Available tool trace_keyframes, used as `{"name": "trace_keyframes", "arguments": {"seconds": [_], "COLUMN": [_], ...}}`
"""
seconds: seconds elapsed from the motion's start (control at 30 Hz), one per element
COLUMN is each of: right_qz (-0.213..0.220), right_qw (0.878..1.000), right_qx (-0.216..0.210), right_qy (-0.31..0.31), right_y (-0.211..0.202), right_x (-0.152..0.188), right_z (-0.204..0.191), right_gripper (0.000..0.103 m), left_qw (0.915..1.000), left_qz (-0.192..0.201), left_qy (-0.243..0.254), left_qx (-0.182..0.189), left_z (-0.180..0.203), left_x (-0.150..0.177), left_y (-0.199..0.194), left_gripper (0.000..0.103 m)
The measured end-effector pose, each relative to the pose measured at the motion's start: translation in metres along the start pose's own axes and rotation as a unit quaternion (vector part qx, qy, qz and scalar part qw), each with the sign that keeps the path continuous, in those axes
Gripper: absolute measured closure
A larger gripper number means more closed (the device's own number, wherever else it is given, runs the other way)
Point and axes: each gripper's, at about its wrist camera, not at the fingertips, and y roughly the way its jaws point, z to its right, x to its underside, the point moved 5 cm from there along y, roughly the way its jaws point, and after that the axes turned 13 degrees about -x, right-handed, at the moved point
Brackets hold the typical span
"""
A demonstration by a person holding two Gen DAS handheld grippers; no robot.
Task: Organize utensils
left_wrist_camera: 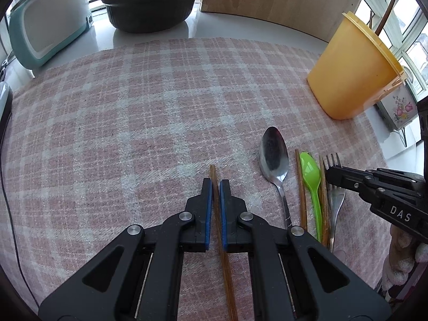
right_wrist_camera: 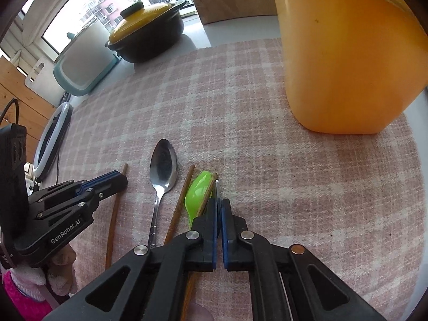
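We see the left gripper (left_wrist_camera: 216, 184) clamped on a brown wooden chopstick (left_wrist_camera: 214, 172). The right gripper (right_wrist_camera: 219, 203) is clamped on a silver metal fork (left_wrist_camera: 335, 195).

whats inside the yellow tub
Two brown sticks, likely chopsticks, poke out above the yellow tub's rim in the left wrist view. Its cloudy wall hides their lower ends and anything else inside.

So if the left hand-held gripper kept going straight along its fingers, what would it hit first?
Probably the checked cloth. The left hand-held gripper, shut on a brown chopstick, points down at bare cloth; nothing else lies ahead, though depth is unclear.
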Motion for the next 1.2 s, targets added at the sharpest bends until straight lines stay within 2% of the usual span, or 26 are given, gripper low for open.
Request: {"name": "trace_keyframes", "arguments": {"seconds": [0.27,0.57,0.83,1.2], "right_qz": [0.043,0.084,0.128,0.178], "right_qw": [0.999,0.995,0.99,0.981], "right_qx": [-0.033,-0.052,-0.039,-0.03], "right_qy": [0.0,-0.014,-0.052,-0.064], "right_y": [-0.052,-0.099,-0.14,-0.185], "right_x": [0.005,0.008,0.002,0.002], "right_z": [0.004,0.002,-0.006,-0.001], "right_gripper": [0.103,0.103,0.103,0.103], "left_qw": [0.9975,0.9912,0.9826,0.9743], "left_qz": [0.039,0.096,0.152,0.192], "left_qy": [-0.056,-0.091,-0.107,-0.118], "left_qx": [0.022,0.01,-0.005,0.011], "left_z": [-0.019,-0.037,-0.048,-0.036], "left_x": [-0.005,-0.007,-0.004,-0.011], "left_y": [-0.044,-0.1,-0.152,-0.194], "left_gripper": [0.101,0.101,0.101,0.101]}}
